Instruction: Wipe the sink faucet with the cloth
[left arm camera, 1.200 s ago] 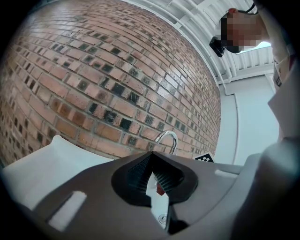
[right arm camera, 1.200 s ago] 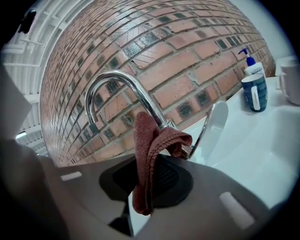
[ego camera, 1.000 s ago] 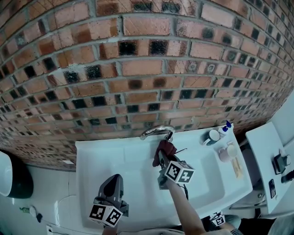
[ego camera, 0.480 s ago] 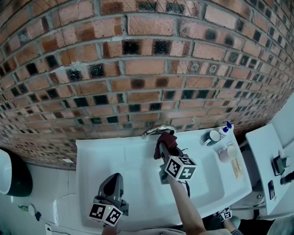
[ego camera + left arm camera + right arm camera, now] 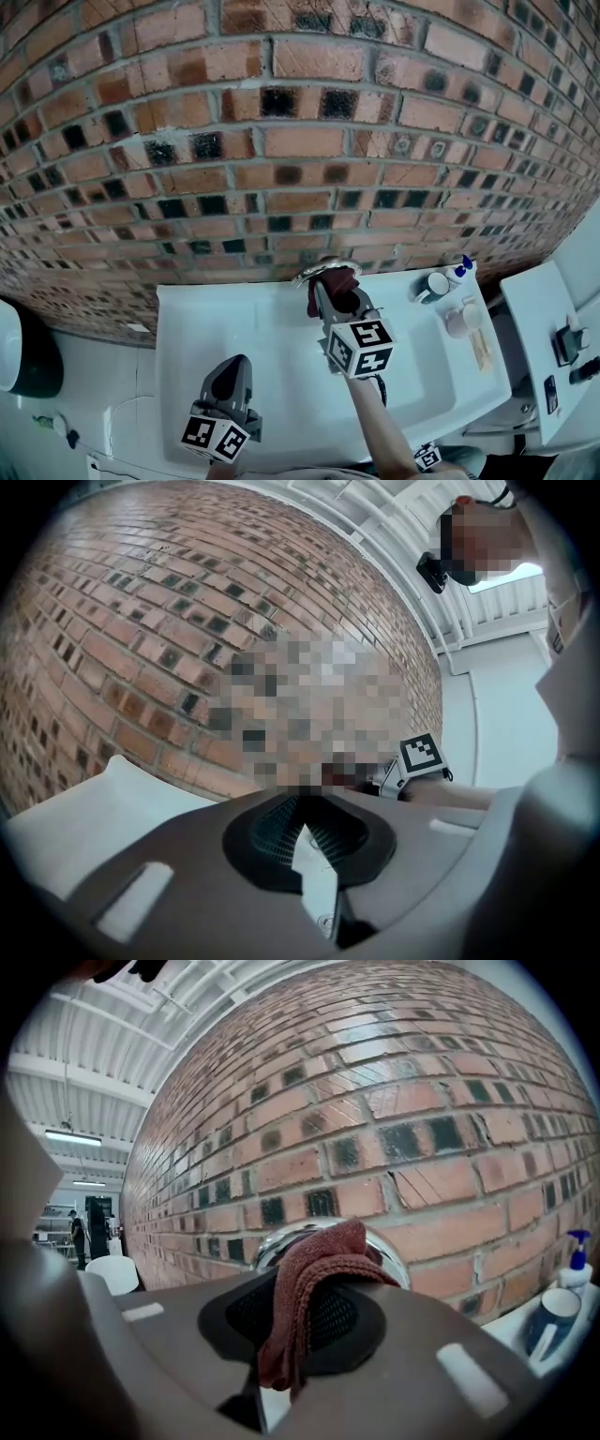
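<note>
Centre of the head view: the right gripper [image 5: 337,298] is up at the back of the white sink [image 5: 206,328], jaws clenched on the dark red cloth [image 5: 314,1269]. In the right gripper view the cloth bunches over the jaw tips, with a fold hanging down between them. It sits right against the chrome faucet [image 5: 277,1237], whose curved spout arcs out from behind the fabric on both sides. From above, the cloth covers the faucet's right end, just under the brick wall [image 5: 281,141].

Lower left of the head view, the left gripper [image 5: 232,375] hangs over the sink's front part, well apart from the faucet. Its own view shows the jaws closed together with nothing between them.

Upper right of the sink rim, a mug [image 5: 436,282] stands just beside a blue-topped pump bottle [image 5: 461,266].
</note>
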`<state>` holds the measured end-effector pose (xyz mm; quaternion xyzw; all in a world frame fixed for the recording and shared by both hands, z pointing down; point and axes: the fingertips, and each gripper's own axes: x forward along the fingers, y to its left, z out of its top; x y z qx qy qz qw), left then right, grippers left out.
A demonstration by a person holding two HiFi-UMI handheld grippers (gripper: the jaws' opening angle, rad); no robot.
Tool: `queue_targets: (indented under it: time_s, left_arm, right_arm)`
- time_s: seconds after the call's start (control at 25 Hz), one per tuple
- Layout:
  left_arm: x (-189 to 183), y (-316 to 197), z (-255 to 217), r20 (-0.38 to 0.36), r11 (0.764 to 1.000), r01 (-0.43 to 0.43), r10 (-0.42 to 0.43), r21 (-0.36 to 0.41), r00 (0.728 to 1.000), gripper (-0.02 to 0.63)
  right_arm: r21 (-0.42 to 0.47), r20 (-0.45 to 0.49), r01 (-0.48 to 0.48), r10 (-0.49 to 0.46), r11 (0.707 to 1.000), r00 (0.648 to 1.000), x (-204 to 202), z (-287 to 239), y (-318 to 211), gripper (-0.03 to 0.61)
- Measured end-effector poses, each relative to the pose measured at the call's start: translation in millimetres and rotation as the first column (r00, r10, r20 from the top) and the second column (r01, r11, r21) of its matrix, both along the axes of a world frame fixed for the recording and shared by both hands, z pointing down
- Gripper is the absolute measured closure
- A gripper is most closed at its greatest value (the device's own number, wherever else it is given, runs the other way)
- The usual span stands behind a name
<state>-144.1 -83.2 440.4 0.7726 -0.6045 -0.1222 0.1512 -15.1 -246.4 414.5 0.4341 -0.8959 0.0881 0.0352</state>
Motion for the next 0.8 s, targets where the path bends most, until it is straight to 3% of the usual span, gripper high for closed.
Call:
queue_targets:
  time_s: [0.52,0.8]
  left_arm:
    - [-3.2,-0.2,1.5,-0.003,1.000,0.004,-0.004,-0.004,1.000,0.609]
    - [-9.2,0.7,3.2,-0.001,1.000,0.016,-0.016,-0.009,1.000,0.609]
  right_arm:
    - [0.022,-0.112,0.044,-0.041,0.999,0.993,-23.9,15.4,10.9,0.525]
    - [-0.021,-0.133,0.075,-0.077,0.997,0.988,-29.5,37.5,16.4,0.525]
